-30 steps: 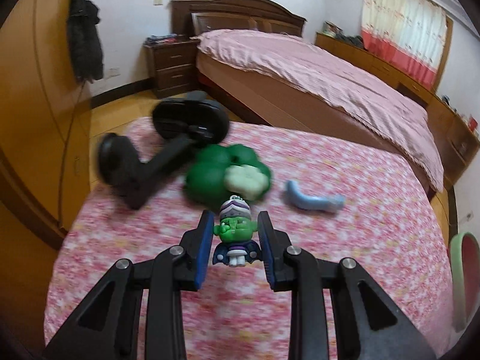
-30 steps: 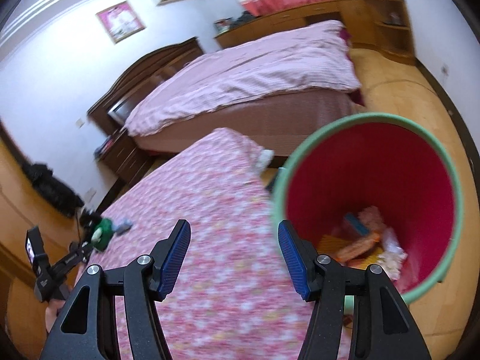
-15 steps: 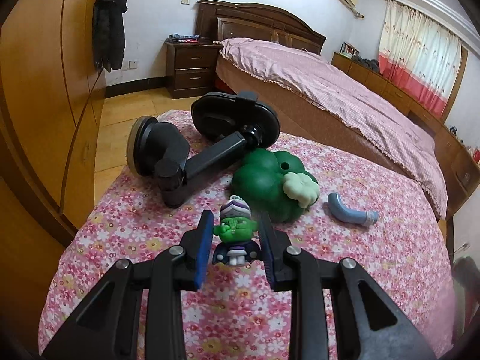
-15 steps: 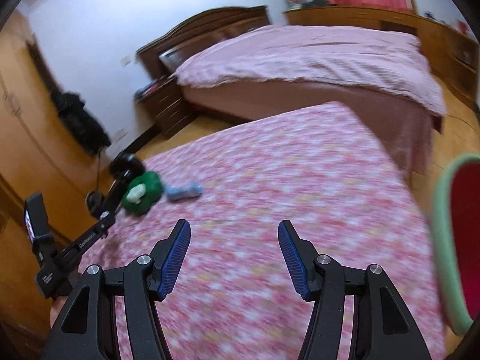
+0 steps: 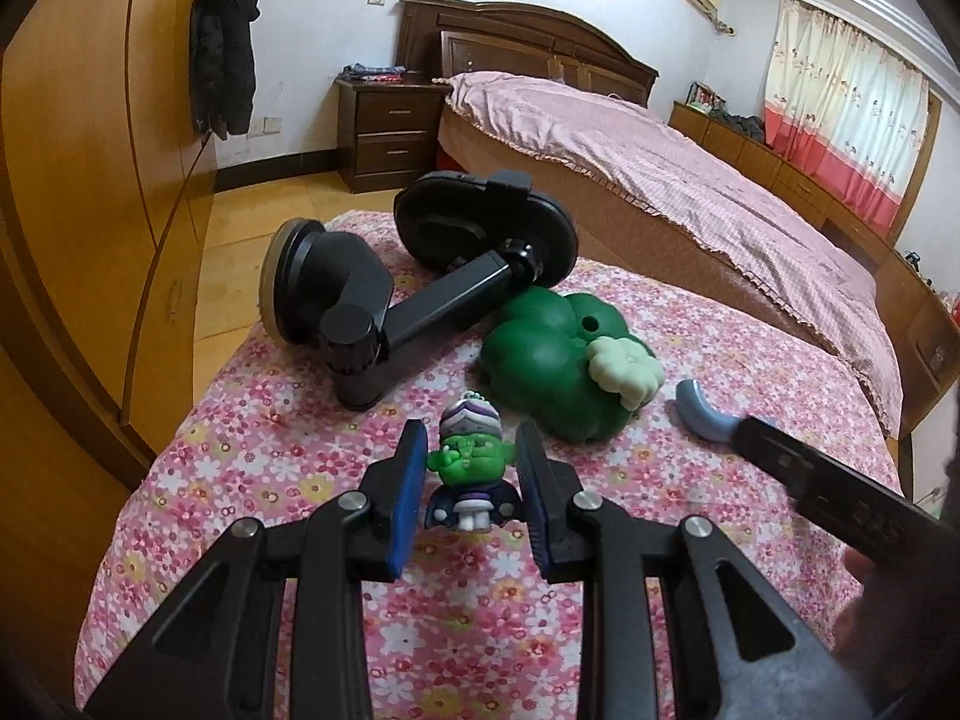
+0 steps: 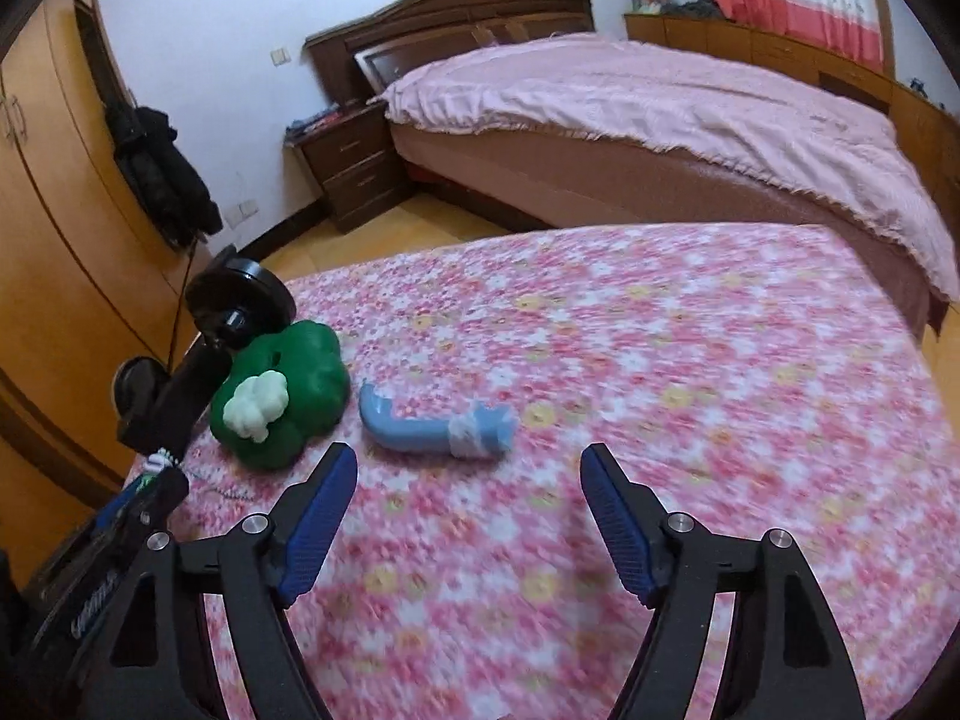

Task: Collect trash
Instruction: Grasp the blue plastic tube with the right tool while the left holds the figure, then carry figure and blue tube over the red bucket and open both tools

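My left gripper (image 5: 471, 450) is shut on a small green-faced toy figure (image 5: 470, 468) with a purple-white cap, held over the flowered table cover (image 5: 252, 432). Beyond it lie a green broccoli-like toy (image 5: 558, 360) with a cream lump, a black suction phone holder (image 5: 420, 276) and a blue bent tube (image 5: 699, 414). My right gripper (image 6: 468, 474) is open and empty. It hovers just short of the blue tube (image 6: 432, 423), with the green toy (image 6: 282, 393) to its left. The left gripper shows at the lower left of the right wrist view.
The table is covered by a pink flowered cloth (image 6: 660, 360). A large bed with a pink cover (image 6: 660, 114) stands behind it, a dark nightstand (image 5: 387, 132) beside the bed. Orange wardrobes (image 5: 90, 180) line the left side, with a black coat hanging.
My right gripper swung away from the red bin and across the table to the blue tube, still open. My left gripper kept its hold on the figure and shifted slightly.
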`<state>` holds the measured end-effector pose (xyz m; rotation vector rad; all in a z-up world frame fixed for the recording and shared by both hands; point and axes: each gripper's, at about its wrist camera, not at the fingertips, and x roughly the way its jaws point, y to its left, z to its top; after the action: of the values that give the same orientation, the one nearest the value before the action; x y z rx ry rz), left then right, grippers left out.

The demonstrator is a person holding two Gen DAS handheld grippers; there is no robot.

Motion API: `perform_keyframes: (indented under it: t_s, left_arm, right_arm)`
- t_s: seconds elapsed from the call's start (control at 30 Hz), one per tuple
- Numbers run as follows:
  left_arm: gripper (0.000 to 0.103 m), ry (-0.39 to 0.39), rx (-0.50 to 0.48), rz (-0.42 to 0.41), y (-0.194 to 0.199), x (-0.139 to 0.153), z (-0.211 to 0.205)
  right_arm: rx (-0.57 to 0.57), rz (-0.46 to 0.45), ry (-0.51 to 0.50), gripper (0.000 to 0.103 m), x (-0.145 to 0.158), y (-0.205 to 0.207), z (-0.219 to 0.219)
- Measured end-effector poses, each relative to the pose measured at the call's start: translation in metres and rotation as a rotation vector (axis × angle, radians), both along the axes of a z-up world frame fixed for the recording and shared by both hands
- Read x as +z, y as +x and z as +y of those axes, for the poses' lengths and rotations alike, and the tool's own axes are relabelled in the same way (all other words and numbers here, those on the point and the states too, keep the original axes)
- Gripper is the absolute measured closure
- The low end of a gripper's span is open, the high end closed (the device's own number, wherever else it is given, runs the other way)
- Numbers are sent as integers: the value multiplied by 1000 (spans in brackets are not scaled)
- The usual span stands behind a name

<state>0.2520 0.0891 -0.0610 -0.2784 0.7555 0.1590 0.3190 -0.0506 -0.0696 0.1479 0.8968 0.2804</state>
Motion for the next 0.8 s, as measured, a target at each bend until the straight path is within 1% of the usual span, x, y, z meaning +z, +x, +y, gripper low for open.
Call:
perform_keyframes:
  t_s: [0.07, 0.23, 0.33, 0.47, 0.6, 0.7, 0.8]
  left_arm:
    - [73, -4, -1, -4, 0, 0, 0]
    - [73, -7, -2, -4, 0, 0, 1]
    - [73, -11, -5, 1, 1, -1, 1]
    - [73, -17, -10, -2, 1, -1, -1]
    - [73, -32, -20, -2, 2, -1, -2]
    - [73, -32, -22, -3, 2, -1, -2]
    - [73, -40, -32, -2, 2, -1, -1]
  right_arm:
    - [9, 15, -12, 25, -5, 9, 6]
    - [20, -7, -77, 25, -8, 21, 20]
    - [11, -13, -104, 25, -11, 22, 23]
    - [-1, -24, -112, 25, -13, 21, 25]
    - [8, -26, -132, 25, -14, 20, 30]
    - [-8, -28, -141, 33, -13, 19, 29]
    - [3, -24, -142, 33, -13, 17, 27]
